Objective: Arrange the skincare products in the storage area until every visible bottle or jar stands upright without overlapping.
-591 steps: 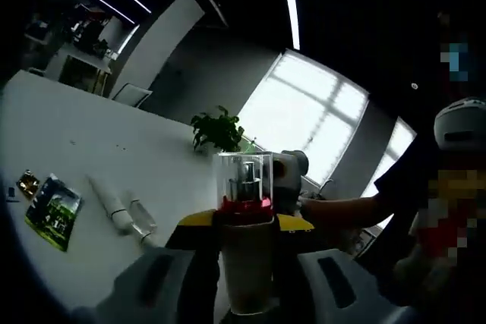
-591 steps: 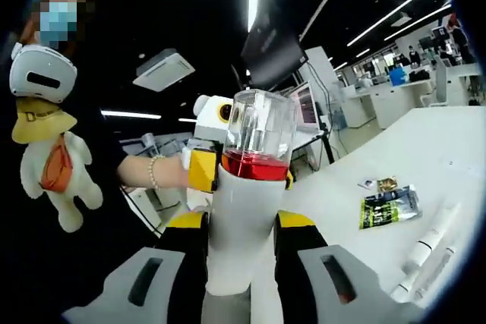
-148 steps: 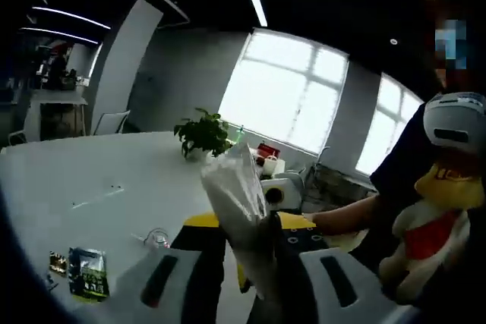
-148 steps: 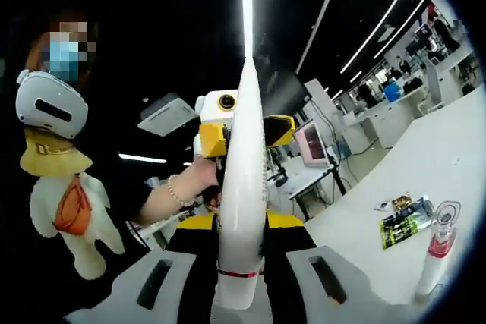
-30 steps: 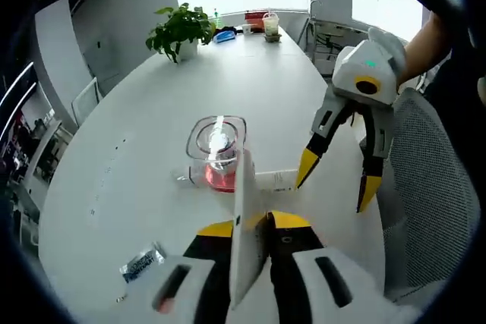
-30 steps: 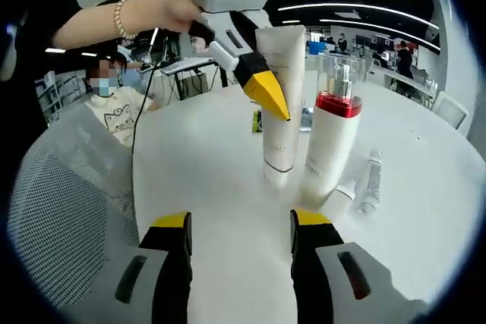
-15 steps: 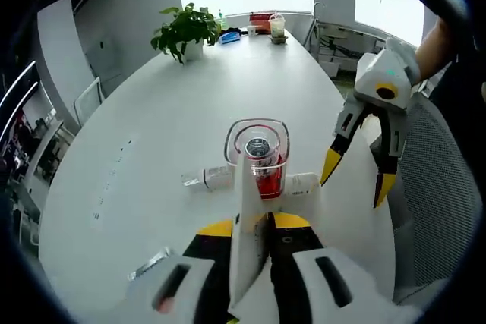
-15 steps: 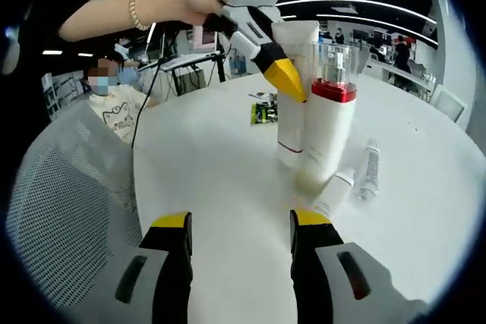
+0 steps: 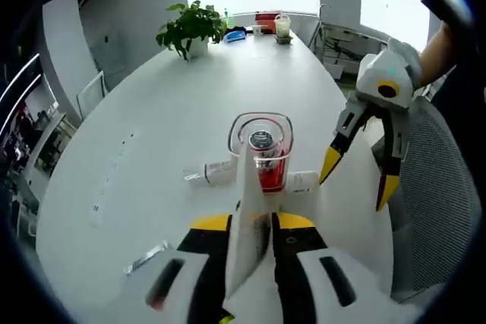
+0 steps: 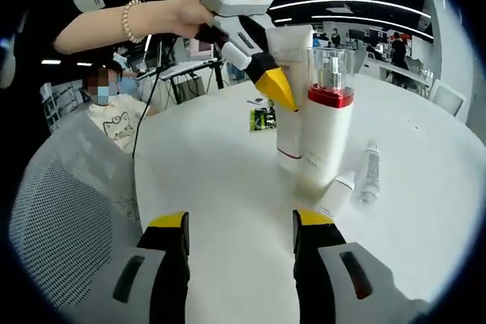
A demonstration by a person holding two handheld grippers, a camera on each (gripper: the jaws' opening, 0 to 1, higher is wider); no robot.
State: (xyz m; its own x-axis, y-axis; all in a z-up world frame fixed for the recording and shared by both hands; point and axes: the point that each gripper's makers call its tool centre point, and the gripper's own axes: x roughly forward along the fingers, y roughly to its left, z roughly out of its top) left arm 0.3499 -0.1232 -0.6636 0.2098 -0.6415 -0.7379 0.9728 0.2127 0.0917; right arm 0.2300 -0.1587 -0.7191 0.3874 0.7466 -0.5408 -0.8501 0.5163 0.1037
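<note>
Now left gripper (image 9: 254, 244) pinches tube (image 10: 290, 89) upright at 9 o'clock of bottle (image 10: 325, 123), avoiding overlap; right gripper (image 10: 241, 244) spread, idle.

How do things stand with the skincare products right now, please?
Left gripper shut on white tube, upright on table. Right gripper open, empty. Pump bottle upright beside it. Two small tubes lying flat behind.

White tube (image 9: 247, 214) in left claw (image 9: 254, 237) — upright
</note>
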